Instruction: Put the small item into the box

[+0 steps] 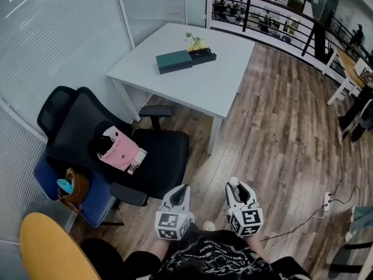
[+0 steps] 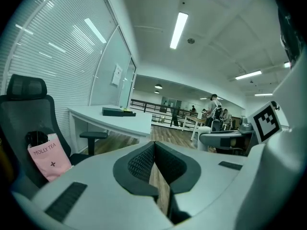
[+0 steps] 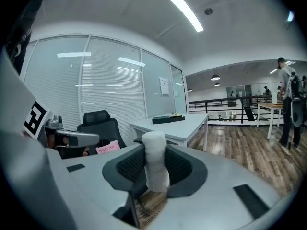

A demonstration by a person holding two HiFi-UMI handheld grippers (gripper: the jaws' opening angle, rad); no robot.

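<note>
In the head view a dark green box (image 1: 175,61) lies on the white table (image 1: 215,83) far ahead, with a black open part (image 1: 201,55) beside it. Both grippers are low and close to my body, well short of the table. My right gripper (image 1: 234,186) is shut on a small white cylindrical item (image 1: 233,181). In the right gripper view the item (image 3: 156,164) stands upright between the pads of the right gripper (image 3: 154,150), and the box (image 3: 168,119) shows far off. My left gripper (image 2: 154,146) is shut with nothing in it; its tip (image 1: 182,190) points forward.
A black office chair (image 1: 157,153) with a pink bag (image 1: 119,150) stands between me and the table, with a blue chair (image 1: 93,200) behind it. A power strip (image 1: 327,200) and cable lie on the wood floor at right. Glass walls run along the left.
</note>
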